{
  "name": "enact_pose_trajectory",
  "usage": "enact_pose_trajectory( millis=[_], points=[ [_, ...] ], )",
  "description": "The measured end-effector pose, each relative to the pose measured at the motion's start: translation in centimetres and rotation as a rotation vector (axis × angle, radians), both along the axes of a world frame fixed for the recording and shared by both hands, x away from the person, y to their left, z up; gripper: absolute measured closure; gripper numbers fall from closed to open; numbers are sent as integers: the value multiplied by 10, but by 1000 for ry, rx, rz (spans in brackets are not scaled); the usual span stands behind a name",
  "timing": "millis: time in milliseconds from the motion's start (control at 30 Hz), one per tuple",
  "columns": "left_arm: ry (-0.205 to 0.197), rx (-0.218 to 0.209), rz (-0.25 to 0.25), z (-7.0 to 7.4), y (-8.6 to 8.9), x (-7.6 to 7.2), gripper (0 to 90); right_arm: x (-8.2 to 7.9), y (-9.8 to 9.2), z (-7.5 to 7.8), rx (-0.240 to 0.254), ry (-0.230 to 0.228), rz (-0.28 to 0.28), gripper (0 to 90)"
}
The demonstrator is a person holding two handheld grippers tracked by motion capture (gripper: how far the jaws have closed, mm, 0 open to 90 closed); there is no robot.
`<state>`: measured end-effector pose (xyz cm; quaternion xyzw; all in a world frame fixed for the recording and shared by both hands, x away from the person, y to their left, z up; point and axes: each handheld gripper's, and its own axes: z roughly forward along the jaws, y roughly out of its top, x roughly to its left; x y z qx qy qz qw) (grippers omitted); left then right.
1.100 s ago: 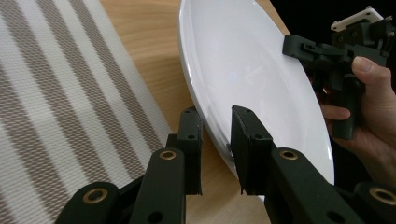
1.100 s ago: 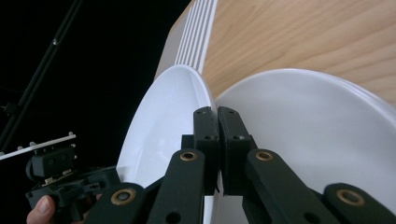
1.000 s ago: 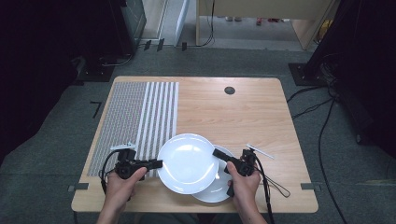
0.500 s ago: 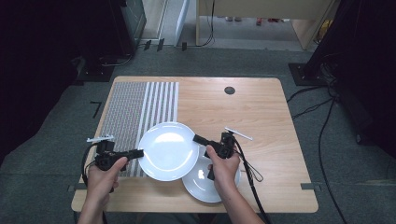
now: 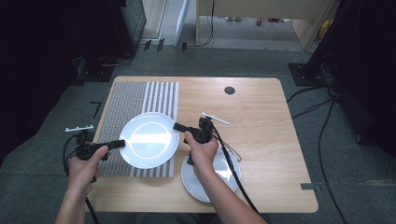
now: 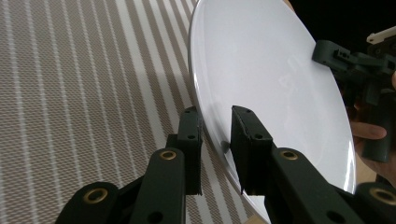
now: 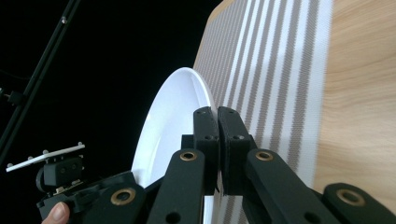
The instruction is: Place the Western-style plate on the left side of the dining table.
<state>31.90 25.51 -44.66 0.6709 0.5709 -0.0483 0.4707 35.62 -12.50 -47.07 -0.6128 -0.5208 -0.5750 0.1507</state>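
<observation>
So the surface [image 5: 252, 116] is a light wooden top, with a grey-and-white striped placemat [image 5: 140, 100] covering its left part. There's a small dark round grommet [image 5: 229, 90] near the far edge. The room is pretty dim: grey carpet floor [image 5: 42, 140], black cables [image 5: 327, 140] trailing off to the right, dark equipment along both sides and pale wooden furniture at the back.

The big white plate [image 5: 150, 139] sits over the mat's near right portion, held from both sides. The left tongs [image 5: 122, 143] are clamped on its left rim, and the right tongs [image 5: 176, 126] are pinched tight on the right rim. A second white plate [image 5: 229, 175] lies on the surface near the front edge, partly under the right forearm.
</observation>
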Motion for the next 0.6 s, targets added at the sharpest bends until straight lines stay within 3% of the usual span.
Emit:
enact_pose_trajectory(
  millis=[133, 333, 600],
  points=[
    [7, -14, 12, 2, 9, 6, 759, 12, 11, -2, 9, 16, 2, 885],
    [30, 18, 39, 2, 21, 25, 756, 26, 27, -6, 21, 28, -15, 885],
    [61, 19, 67, -4, 31, 46, 761, 46, 39, -15, 24, 59, -30, 885]
  ],
)
